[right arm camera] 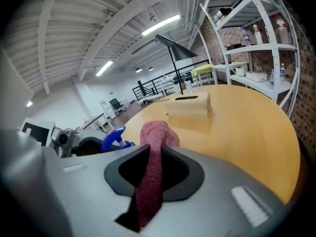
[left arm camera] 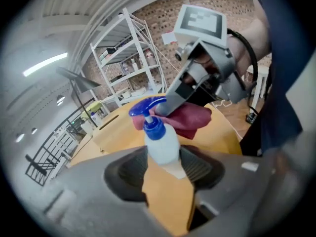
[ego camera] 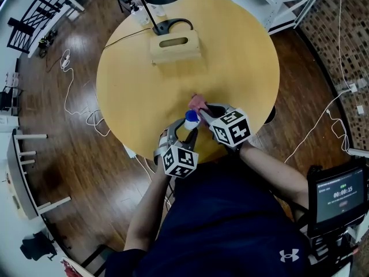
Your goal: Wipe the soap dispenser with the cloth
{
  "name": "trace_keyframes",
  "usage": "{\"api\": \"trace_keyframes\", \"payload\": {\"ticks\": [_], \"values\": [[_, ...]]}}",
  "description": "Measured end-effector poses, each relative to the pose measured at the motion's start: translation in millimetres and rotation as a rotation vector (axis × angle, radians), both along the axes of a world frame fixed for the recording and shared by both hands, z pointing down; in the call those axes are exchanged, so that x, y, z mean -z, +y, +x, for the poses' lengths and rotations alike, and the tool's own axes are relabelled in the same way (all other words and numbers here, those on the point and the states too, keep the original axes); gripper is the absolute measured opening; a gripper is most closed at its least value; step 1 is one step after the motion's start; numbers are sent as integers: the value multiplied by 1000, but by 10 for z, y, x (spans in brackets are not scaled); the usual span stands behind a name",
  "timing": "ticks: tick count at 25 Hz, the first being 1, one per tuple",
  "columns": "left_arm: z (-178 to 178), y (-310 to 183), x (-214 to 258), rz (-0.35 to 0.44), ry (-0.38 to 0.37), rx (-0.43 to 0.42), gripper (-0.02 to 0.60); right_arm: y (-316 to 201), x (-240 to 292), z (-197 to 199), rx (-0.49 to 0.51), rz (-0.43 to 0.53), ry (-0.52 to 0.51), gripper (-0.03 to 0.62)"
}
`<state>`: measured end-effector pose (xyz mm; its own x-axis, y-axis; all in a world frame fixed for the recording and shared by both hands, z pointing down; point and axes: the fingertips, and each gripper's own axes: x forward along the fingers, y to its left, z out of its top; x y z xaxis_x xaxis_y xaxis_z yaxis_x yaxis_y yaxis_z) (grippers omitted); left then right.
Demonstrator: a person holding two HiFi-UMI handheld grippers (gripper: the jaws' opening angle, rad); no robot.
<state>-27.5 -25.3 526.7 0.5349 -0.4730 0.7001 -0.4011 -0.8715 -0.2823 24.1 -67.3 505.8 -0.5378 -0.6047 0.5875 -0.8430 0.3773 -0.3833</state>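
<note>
Over the round wooden surface (ego camera: pixel 242 56), the left claw (left arm camera: pixel 165 154) grips the soap dispenser (left arm camera: pixel 160 139); the right claw (right arm camera: pixel 154 157) pinches the red cloth (right arm camera: pixel 155 137) by its pump.

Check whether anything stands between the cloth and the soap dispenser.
Nothing visible does. The cloth, pinched in the right gripper, sits directly beside the blue pump head of the soap dispenser, whose body is clamped between the jaws of the left gripper.

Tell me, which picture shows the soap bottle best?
The left gripper view: the soap dispenser fills the middle, between its jaws. The head view shows just its tiny blue top; the right gripper view, only its pump.
</note>
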Motion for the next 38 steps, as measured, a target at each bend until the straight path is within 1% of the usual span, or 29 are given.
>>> {"api": "trace_keyframes", "payload": {"ticks": [3,5,7,9,11,13,15,17,18,19,20,22,24,26,28,29,32,33,35,36,38], "values": [[37,22,-14,-6,2,30,210,-77,14,187,-72,-22,2,67],[65,42,-22,2,-5,25,210,-24,140,245,-106,-9,-37,67],[54,40,-30,7,-6,28,210,122,223,115,-69,-1,-75,67],[39,32,-32,18,-18,22,210,256,168,-71,-13,-3,-82,67],[52,38,-32,33,-38,-5,212,263,69,-94,-11,10,-72,67],[69,78,-31,9,-39,-45,212,221,18,-22,-28,17,-80,67],[58,99,0,-61,-6,-70,207,204,-11,19,-32,8,-91,67],[57,42,117,-144,76,-50,199,207,-66,30,-31,-11,-96,67],[81,-6,193,-172,118,-37,199,206,-100,44,-38,-24,-100,67],[117,-48,250,-187,145,-30,199,202,-136,76,-50,-38,-102,67],[153,-72,268,-195,151,-31,199,195,-174,133,-71,-54,-96,67],[213,-65,229,-198,140,-42,187,174,-203,295,-129,-71,-61,67],[250,-43,211,-196,156,-33,175,134,-61,374,-159,-36,-62,67],[271,-29,219,-187,179,-12,175,125,139,271,-119,20,-97,67],[289,-10,227,-173,193,6,172,168,164,109,-58,35,-107,67],[292,-6,231,-167,197,17,169,179,119,69,-50,31,-111,67],[261,-35,243,-174,221,69,166,116,9,98,-85,12,-160,67],[235,-52,250,-182,236,90,166,85,-20,118,-91,1,-159,67],[198,-62,260,-190,264,119,167,47,-101,192,-107,-29,-114,67],[194,-56,263,-189,274,126,167,49,-135,248,-124,-47,-94,67],[208,-37,269,-178,283,126,167,103,-90,322,-148,-58,-101,67]]}}
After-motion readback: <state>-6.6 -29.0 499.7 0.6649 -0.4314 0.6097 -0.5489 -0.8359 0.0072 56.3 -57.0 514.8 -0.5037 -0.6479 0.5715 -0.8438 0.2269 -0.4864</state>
